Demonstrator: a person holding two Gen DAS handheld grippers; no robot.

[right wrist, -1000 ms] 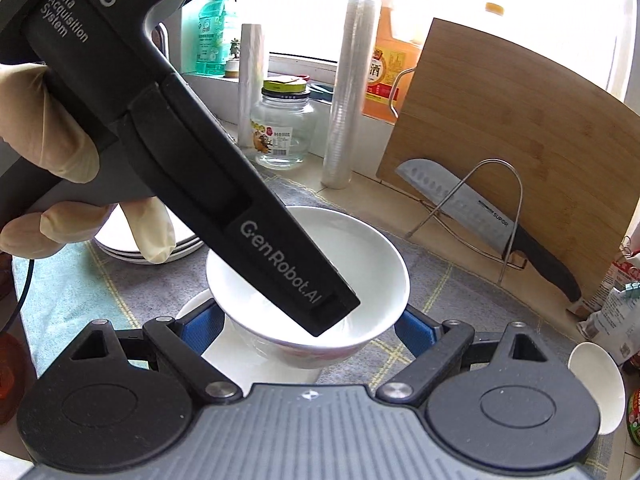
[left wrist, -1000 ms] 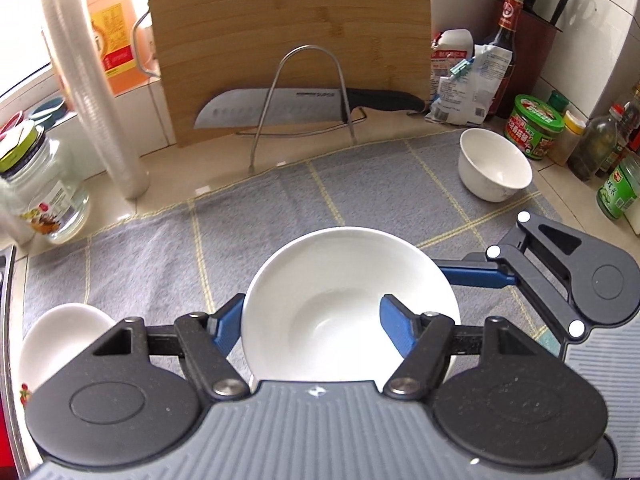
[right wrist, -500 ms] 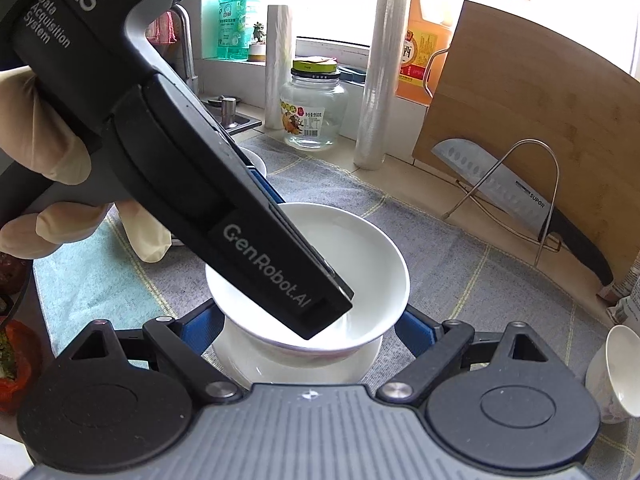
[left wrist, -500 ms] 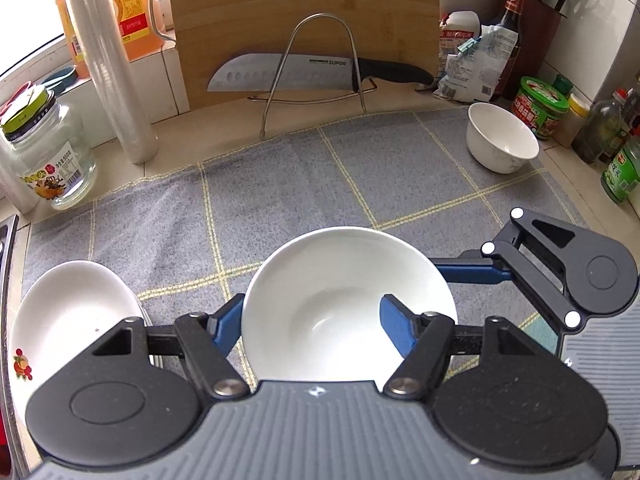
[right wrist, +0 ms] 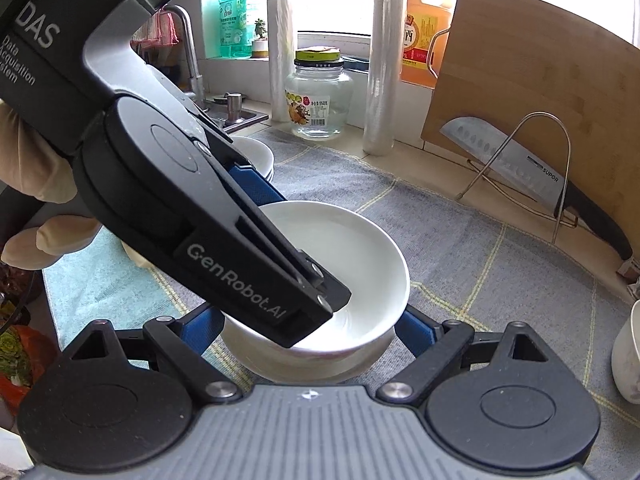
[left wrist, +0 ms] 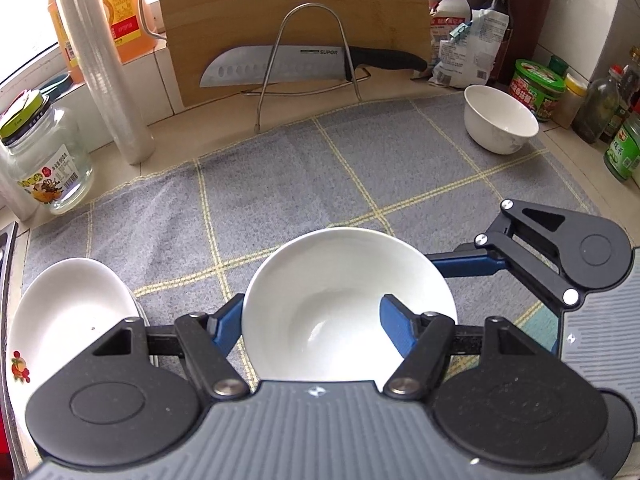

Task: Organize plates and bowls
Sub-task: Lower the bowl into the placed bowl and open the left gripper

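A: Left gripper — fingers clamped on the rim of a white bowl, one blue pad inside the bowl, the other outside its left wall.
B: Confirmed from right wrist view: left gripper reaching down into same bowl, pinching near wall.
A: Right gripper?
B: Fingers spread wide, one either side of bowl, blue pads close to its walls; contact not discernible.
A: Bowl location?
B: Over grey checked mat on the bench, above a white dish showing just under its base.
A: Other crockery?
B: Plate stack at mat's left edge, flower decal on rim. Small white bowl far right, near jars.
A: Background?
B: Bamboo cutting board, santoku knife on wire rack, glass jar.
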